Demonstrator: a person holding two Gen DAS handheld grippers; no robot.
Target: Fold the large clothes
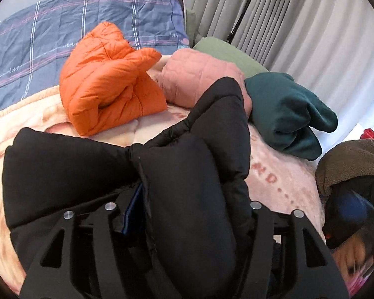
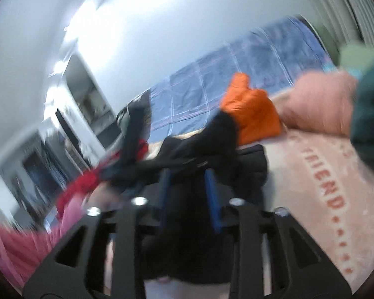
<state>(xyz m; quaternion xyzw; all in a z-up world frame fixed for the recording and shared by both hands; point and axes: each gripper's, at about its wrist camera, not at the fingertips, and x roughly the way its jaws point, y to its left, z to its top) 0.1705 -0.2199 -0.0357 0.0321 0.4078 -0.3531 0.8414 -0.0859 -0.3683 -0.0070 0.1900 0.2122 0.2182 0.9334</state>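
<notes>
A black puffer jacket (image 1: 74,174) lies bunched on the pink blanket (image 1: 274,182) right in front of me. One thick fold of it bulges up between the fingers of my left gripper (image 1: 192,191). The left blue pad (image 1: 132,206) shows beside the fold, the fold looks unsqueezed, and the right finger is buried under fabric. The right wrist view is blurred. There my right gripper (image 2: 188,174) stands open, both blue pads (image 2: 212,194) bare, with the black jacket (image 2: 199,224) lying under and beyond them.
Folded garments sit further back on the bed: an orange puffer (image 1: 107,82), a pink quilted one (image 1: 197,74), a green one (image 1: 229,52) and a teal sweatshirt (image 1: 291,114). A brown garment (image 1: 354,159) lies at the right edge. Blue plaid quilt (image 1: 62,30) and curtain (image 1: 286,25) lie behind.
</notes>
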